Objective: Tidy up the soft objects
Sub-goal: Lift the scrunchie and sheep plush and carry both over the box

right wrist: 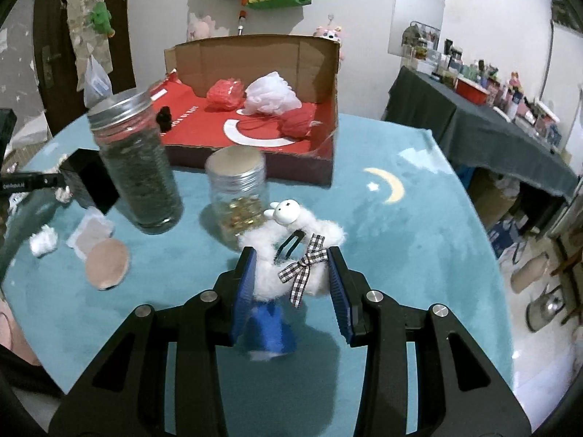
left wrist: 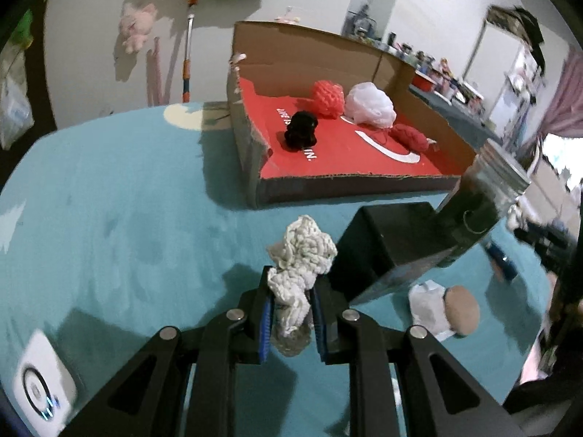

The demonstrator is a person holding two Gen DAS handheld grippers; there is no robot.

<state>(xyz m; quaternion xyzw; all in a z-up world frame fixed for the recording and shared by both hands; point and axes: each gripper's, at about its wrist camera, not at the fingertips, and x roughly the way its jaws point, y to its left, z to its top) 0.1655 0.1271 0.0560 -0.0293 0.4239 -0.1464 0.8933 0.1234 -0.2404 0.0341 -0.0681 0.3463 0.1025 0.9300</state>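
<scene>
Left hand-held gripper (left wrist: 291, 313) pinches cream knitted piece (left wrist: 300, 255) between its pads.

White walls (right wrist: 364, 7), cluttered dark-draped side table (right wrist: 473, 127).

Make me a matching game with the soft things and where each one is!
Things:
1. cream knitted scrunchie
2. fluffy white hair clip with a checked bow
3. small black fuzzy ball
4. round tan powder puff

Places:
A. lying on the teal table cover
B. in the right tongs
C. inside the cardboard box
D. in the left tongs

Pairs: 1-D, 2-B, 3-C, 4-A
</scene>
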